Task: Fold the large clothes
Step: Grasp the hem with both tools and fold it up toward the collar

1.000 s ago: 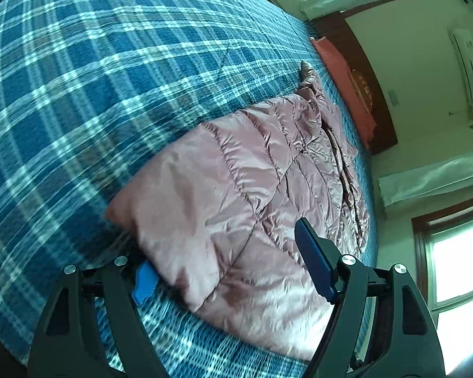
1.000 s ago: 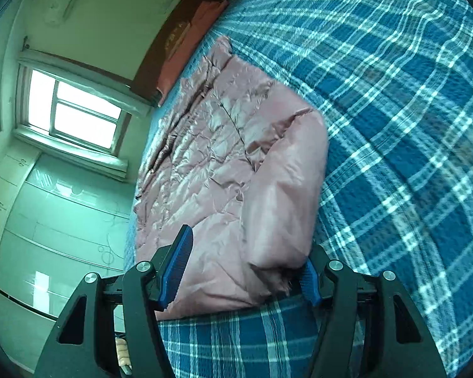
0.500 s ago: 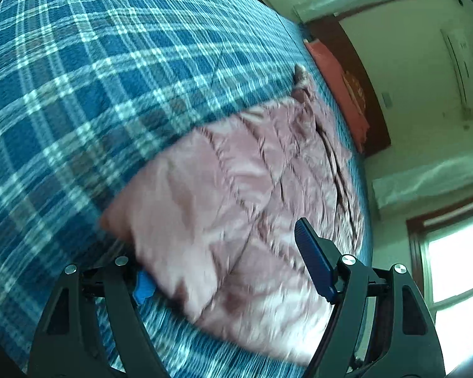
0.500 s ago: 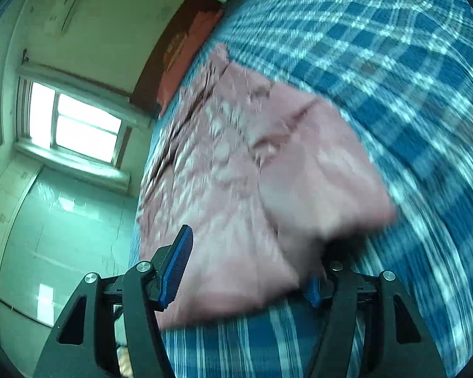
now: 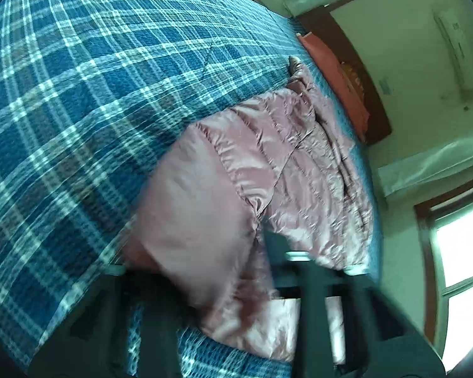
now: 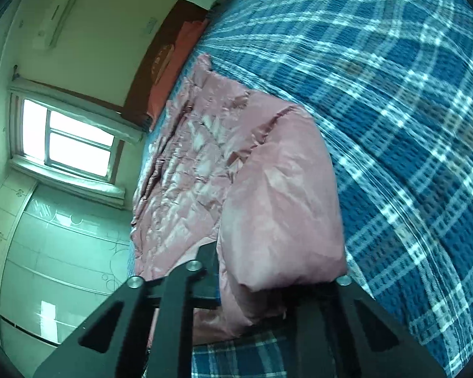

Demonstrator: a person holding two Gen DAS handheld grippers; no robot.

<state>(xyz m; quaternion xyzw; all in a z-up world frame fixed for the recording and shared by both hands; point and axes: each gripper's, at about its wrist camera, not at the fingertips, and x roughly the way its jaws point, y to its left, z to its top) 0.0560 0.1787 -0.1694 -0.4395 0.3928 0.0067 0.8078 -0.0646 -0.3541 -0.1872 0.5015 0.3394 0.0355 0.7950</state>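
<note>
A shiny pink quilted down jacket (image 5: 283, 170) lies on a blue plaid bedspread (image 5: 78, 94). Its near end is a smooth folded corner. My left gripper (image 5: 205, 271) has closed its jaws on the near left corner of the jacket; the frame is blurred by motion. In the right wrist view the jacket (image 6: 205, 163) stretches away toward the headboard, and my right gripper (image 6: 268, 280) is shut on the near right corner of the jacket, whose puffy fold bulges between the fingers. The fingertips are hidden by fabric in both views.
An orange-red pillow (image 5: 334, 72) lies against a dark wooden headboard (image 5: 359, 72) at the far end of the bed. Windows (image 6: 75, 141), a wall air conditioner (image 5: 457, 50) and pale wardrobe doors (image 6: 56, 252) surround the bed. The plaid bedspread (image 6: 410, 126) spreads wide beside the jacket.
Both grippers were open around the jacket's near corners; they have since closed on the fabric. The near end of the jacket has lifted and bunched, and the views have shifted.
</note>
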